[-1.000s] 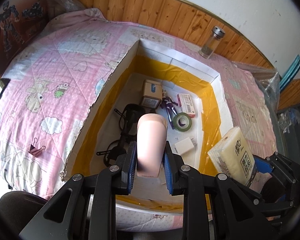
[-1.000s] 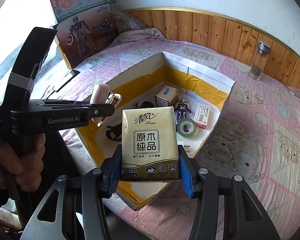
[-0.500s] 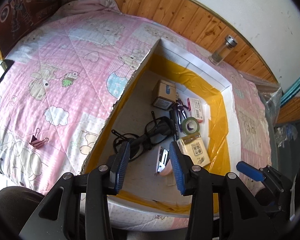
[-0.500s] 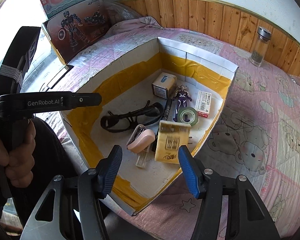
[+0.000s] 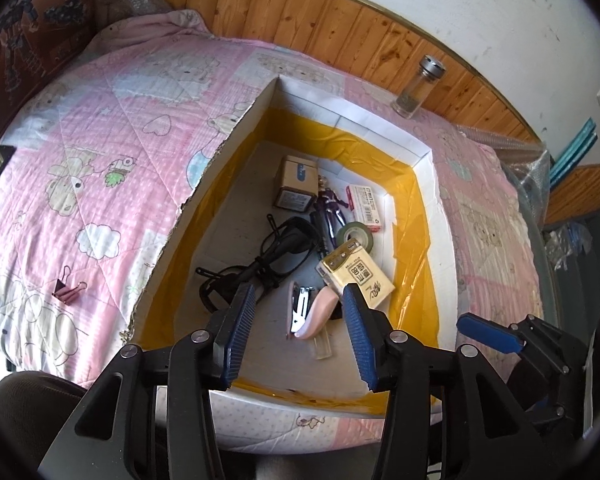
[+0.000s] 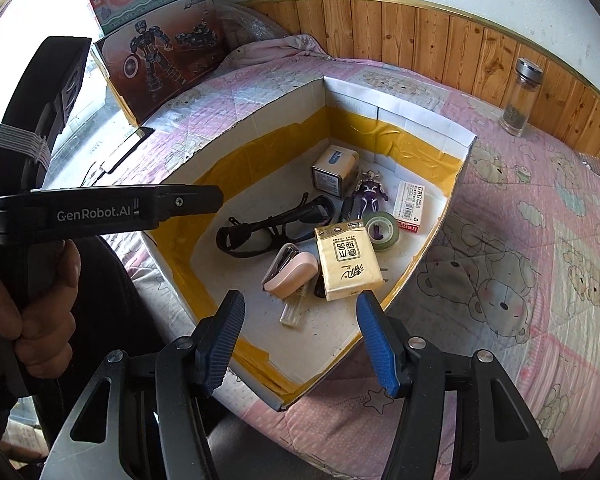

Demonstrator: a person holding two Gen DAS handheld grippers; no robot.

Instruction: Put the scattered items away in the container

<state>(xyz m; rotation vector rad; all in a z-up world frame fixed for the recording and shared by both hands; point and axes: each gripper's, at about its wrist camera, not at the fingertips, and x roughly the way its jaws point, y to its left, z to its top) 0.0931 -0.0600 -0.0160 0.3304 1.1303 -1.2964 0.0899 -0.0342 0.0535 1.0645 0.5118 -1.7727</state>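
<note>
The cardboard box (image 5: 422,168) (image 6: 458,148), lined with yellow tape, sits on the pink quilt. In it lie a pink stapler (image 5: 314,314) (image 6: 294,276), a yellow tissue pack (image 5: 358,274) (image 6: 348,258), black goggles (image 5: 268,256) (image 6: 268,226), a green tape roll (image 5: 355,236) (image 6: 382,230), a purple figure (image 6: 367,196), a small carton (image 5: 296,182) and a staples box (image 6: 409,207). My left gripper (image 5: 298,332) is open and empty above the box's near end. My right gripper (image 6: 300,344) is open and empty above the near edge. A pink binder clip (image 5: 69,291) lies on the quilt left of the box.
A glass bottle (image 5: 418,88) (image 6: 520,98) stands by the wooden wall panel at the back right. Toy boxes (image 6: 160,52) lean at the back left. A dark flat device (image 6: 124,148) lies on the quilt's left edge. The left gripper's body (image 6: 100,212) crosses the right wrist view.
The left gripper opened and let go of the pink stapler; the right gripper opened and let go of the tissue pack. Both items now lie in the box, and both grippers are empty.
</note>
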